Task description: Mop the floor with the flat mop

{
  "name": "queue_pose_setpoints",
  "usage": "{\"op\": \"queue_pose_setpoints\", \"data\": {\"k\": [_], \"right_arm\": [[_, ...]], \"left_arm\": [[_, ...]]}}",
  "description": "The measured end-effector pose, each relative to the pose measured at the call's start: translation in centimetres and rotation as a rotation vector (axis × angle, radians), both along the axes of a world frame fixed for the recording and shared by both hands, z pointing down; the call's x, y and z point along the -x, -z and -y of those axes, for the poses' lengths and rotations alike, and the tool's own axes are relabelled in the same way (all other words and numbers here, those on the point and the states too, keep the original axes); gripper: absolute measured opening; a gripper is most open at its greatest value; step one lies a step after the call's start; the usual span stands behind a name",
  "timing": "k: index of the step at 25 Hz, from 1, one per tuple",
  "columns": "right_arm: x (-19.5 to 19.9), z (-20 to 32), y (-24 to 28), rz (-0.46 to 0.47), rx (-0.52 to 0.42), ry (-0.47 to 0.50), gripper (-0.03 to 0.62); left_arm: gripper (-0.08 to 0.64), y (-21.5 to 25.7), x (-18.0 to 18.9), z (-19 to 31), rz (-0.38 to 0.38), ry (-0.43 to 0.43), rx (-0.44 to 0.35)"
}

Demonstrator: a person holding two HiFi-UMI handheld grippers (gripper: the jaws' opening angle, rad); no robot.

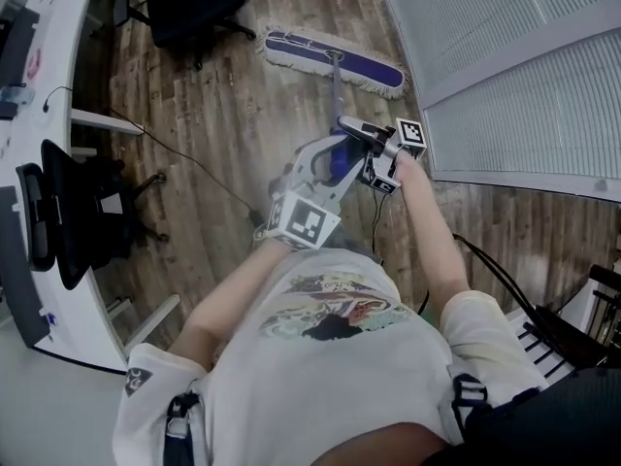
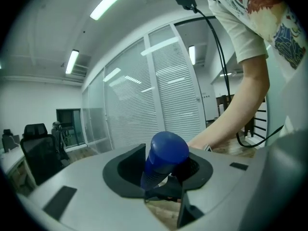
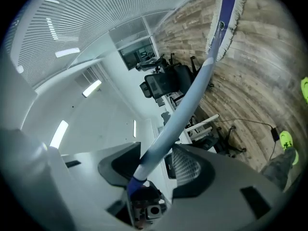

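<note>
We see the flat mop [image 1: 335, 62], its purple, white-fringed head flat on the wooden floor [image 1: 223, 115], its pale handle [image 1: 337, 90] slanting up.

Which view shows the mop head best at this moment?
The head view: the whole mop head lies flat on the wood floor, seen from above. The right gripper view shows it narrow and distorted near its top edge. The left gripper view shows only the blue handle end.

Flat mop [image 1: 335, 61] rests on the floor [image 1: 233, 115] ahead — chair [image 1: 189, 8] left, blinds [image 1: 505, 27] right.
</note>
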State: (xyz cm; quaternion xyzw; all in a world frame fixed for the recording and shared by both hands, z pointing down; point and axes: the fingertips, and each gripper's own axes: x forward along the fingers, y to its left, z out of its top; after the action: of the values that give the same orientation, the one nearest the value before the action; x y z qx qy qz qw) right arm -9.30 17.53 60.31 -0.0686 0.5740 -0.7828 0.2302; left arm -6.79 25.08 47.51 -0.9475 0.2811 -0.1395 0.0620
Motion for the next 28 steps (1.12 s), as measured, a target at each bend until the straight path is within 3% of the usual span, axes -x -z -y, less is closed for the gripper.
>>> {"op": "queue_pose_setpoints", "data": {"k": [4, 7, 11, 17, 28], "right_arm": [[-5.1, 4.9, 0.8, 0.015, -0.016, 0.039, 0.201], [-6.9, 7.2, 0.5, 0.019, -0.007, 0.055, 0.201], [-8.0, 9.3, -0.7, 0.005, 0.002, 0.069, 0.199], [-8.9, 14.6, -1.0, 0.016, -0.005, 0.079, 0.199], [-9.2, 32.4, -1.7, 0.004, 0.007, 0.054, 0.198]], "left_arm": [[0.137, 1.1, -5.5, 5.1, -0.030, 0.048, -0.006], [0.137, 0.4, -7.5, 7.4, 0.002, 0.070, -0.001], [0.137, -1.1, -8.7, 9.3, 0.048, 0.071, 0.001], [0.137, -1.4, -9.8, 14.5, 0.028, 0.083, -0.012], [0.137, -2.0, -10.0, 32.1, 0.018, 0.051, -0.020]]}}
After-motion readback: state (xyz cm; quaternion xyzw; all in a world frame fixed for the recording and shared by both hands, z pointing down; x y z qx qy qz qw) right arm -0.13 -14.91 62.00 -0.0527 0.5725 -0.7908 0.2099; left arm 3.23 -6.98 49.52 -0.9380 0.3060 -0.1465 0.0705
